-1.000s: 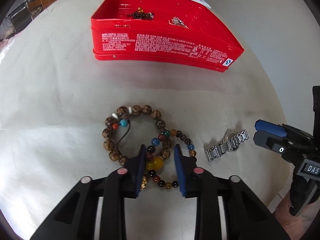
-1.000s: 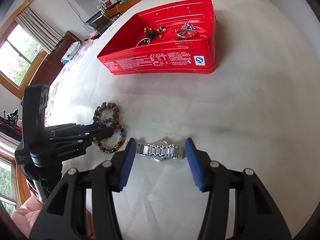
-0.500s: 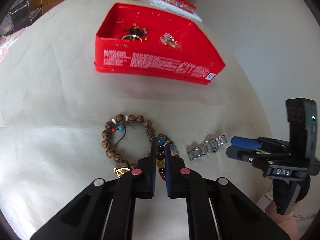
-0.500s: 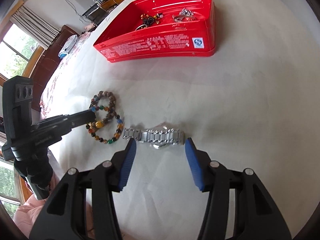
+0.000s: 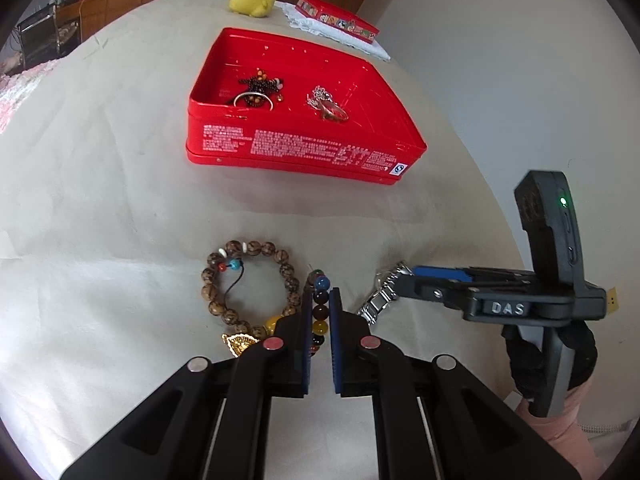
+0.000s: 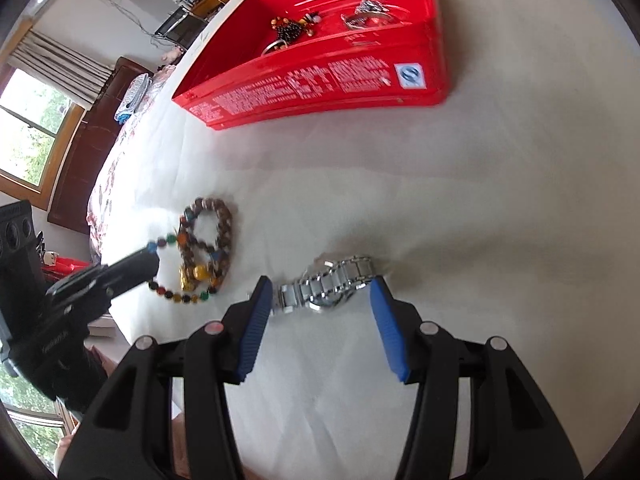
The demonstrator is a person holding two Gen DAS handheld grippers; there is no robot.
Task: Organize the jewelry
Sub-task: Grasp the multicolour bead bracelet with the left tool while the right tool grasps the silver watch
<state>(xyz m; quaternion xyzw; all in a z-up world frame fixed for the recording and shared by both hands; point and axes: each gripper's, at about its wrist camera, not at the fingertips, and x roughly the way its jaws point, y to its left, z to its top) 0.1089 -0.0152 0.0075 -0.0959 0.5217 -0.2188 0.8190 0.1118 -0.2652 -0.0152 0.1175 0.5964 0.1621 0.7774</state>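
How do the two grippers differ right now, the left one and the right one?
The left gripper is shut on the multicolored bead bracelet; the right gripper is open, its fingers either side of the silver watch without gripping it. Both have blue pads on black fingers, low over the cloth.

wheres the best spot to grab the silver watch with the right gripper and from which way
Probably from above, across the band. The watch lies flat on the cloth with its metal band stretched sideways between the open right gripper fingers. As posed, the fingers span its length; turning the wrist so they close on the band's narrow width beside the case looks surer, since the links would fold if squeezed end to end.
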